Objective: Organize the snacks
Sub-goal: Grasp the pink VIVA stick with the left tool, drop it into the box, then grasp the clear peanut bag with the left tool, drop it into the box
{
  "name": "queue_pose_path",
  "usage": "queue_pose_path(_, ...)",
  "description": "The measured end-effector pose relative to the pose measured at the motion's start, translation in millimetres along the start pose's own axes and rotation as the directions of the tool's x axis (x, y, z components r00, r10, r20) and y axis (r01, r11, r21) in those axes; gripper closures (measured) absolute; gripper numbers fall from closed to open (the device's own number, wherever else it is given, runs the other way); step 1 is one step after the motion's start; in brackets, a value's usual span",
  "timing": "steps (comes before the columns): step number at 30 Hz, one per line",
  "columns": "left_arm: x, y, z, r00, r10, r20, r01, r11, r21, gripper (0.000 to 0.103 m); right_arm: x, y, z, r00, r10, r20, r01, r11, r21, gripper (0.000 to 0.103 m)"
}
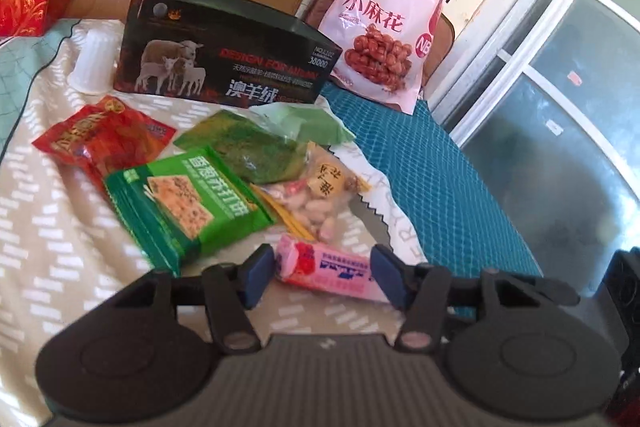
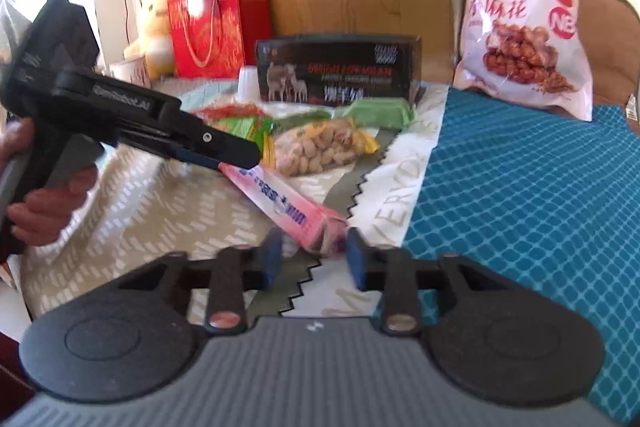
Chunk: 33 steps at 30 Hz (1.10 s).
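A long pink snack bar [image 1: 328, 271] lies low in the left wrist view, between the blue pads of the left gripper [image 1: 324, 277]. The jaws stand wide apart; the right pad looks to touch the bar's end, though the blur makes that hard to settle.

In the right wrist view the same pink snack bar [image 2: 286, 207] runs diagonally across the middle, its near end between the parted pads of the right gripper [image 2: 314, 263] — neither pad clearly pressing it. The left gripper [image 2: 224, 157] reaches in from the left edge, held by a hand [image 2: 44, 195], its tip over the bar's far end.

Above the bar in the left wrist view sit a green cracker packet [image 1: 188, 203], a peanut bag [image 1: 320, 199], a dark green packet [image 1: 248, 147] and a red packet [image 1: 104, 139], crowded together on a patterned cloth [image 1: 52, 227]. Behind them stands a dark box with sheep printed on it [image 1: 224, 43], a white cup [image 1: 94, 61] beside its left end. At upper right a pink bag of fried dough twists [image 1: 388, 27] stands upright on a teal mat [image 1: 452, 187].
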<state>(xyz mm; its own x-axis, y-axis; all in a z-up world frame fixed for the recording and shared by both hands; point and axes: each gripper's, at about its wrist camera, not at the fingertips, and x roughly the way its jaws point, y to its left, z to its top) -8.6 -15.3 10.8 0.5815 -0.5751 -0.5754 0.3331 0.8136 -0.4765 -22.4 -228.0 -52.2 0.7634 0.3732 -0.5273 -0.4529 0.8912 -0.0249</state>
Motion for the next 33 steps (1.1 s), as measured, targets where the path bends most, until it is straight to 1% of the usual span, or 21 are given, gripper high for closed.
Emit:
queue_pose_path(1, -2, -1, 0, 1.0, 0.01, -0.002, -0.01, 1.0, 0.0, 0.052, 1, 4, 1, 1.0, -0.023, 0.007, 0.023, 1.0, -0.016, 0.071)
queue_pose_path(3, -10, -2, 3, 1.0, 0.01, 0.01, -0.01, 1.0, -0.02, 0.052, 1, 9, 10, 0.999, -0.039, 0.032, 0.04, 0.998, -0.04, 0.073)
queue_pose_path(6, -25, 2, 22, 0.997, -0.009, 0.078, 0.012, 0.999, -0.038, 0.052, 2, 11, 30, 0.993, -0.058, 0.1, 0.064, 0.996, -0.066, 0.074)
queue_pose_path(8, -30, 4, 43, 0.991, -0.005, 0.137, 0.009, 1.0, -0.03, 0.052, 11, 7, 49, 0.989, -0.057, 0.133, 0.067, 0.995, -0.073, 0.074)
queue_pose_path(10, -30, 8, 68, 0.982, 0.014, 0.19, -0.009, 1.0, -0.029, 0.052, 26, 3, 72, 0.983, -0.059, 0.175, 0.073, 0.995, -0.075, 0.074)
queue_pose_path(12, -26, 14, 96, 0.97, 0.036, 0.241, -0.027, 0.999, -0.043, 0.052, 44, -4, 97, 0.973, -0.059, 0.225, 0.078, 0.994, -0.077, 0.074)
queue_pose_path(13, -22, 20, 111, 0.965, 0.051, 0.255, -0.035, 0.997, -0.067, 0.052, 56, -8, 111, 0.969, -0.062, 0.238, 0.082, 0.994, -0.076, 0.074)
queue_pose_path(16, -5, 38, 146, 0.957, 0.094, 0.273, -0.063, 0.991, -0.122, 0.052, 92, -20, 142, 0.966, -0.072, 0.25, 0.088, 0.995, -0.051, 0.074)
queue_pose_path(19, 17, 54, 165, 0.959, 0.145, 0.245, -0.104, 0.979, -0.173, 0.052, 121, -31, 162, 0.972, -0.072, 0.225, 0.077, 0.997, -0.014, 0.074)
queue_pose_path(22, 34, 69, 168, 0.96, 0.185, 0.21, -0.141, 0.967, -0.211, 0.053, 144, -41, 171, 0.983, -0.058, 0.174, 0.056, 0.998, 0.018, 0.071)
queue_pose_path(24, 33, 73, 166, 0.95, 0.204, 0.237, -0.156, 0.966, -0.208, 0.05, 152, -40, 169, 0.986, -0.057, 0.155, 0.053, 0.998, 0.031, 0.065)
queue_pose_path(25, 32, 73, 165, 0.951, 0.204, 0.234, -0.154, 0.965, -0.214, 0.048, 154, -40, 168, 0.987, -0.06, 0.15, 0.057, 0.998, 0.027, 0.059)
queue_pose_path(26, 28, 73, 165, 0.952, 0.193, 0.236, -0.141, 0.965, -0.221, 0.047, 153, -38, 168, 0.986, -0.069, 0.152, 0.066, 0.998, 0.024, 0.057)
queue_pose_path(27, 20, 74, 163, 0.951, 0.178, 0.253, -0.123, 0.968, -0.217, 0.047, 150, -37, 167, 0.983, -0.079, 0.165, 0.077, 0.997, 0.024, 0.057)
queue_pose_path(28, 9, 73, 162, 0.944, 0.17, 0.281, -0.113, 0.972, -0.207, 0.047, 145, -37, 167, 0.98, -0.084, 0.181, 0.08, 0.996, 0.03, 0.057)
queue_pose_path(30, -17, 74, 156, 0.923, 0.172, 0.343, -0.104, 0.973, -0.208, 0.046, 130, -41, 165, 0.973, -0.071, 0.219, 0.058, 0.996, 0.065, 0.057)
queue_pose_path(31, -31, 76, 149, 0.915, 0.166, 0.368, -0.087, 0.971, -0.223, 0.046, 121, -47, 163, 0.97, -0.064, 0.236, 0.043, 0.995, 0.092, 0.057)
queue_pose_path(32, -43, 78, 141, 0.912, 0.151, 0.38, -0.064, 0.971, -0.232, 0.045, 110, -53, 158, 0.966, -0.062, 0.249, 0.03, 0.991, 0.129, 0.057)
queue_pose_path(33, -51, 80, 131, 0.914, 0.137, 0.382, -0.046, 0.97, -0.238, 0.045, 102, -61, 150, 0.967, -0.063, 0.247, 0.019, 0.984, 0.174, 0.057)
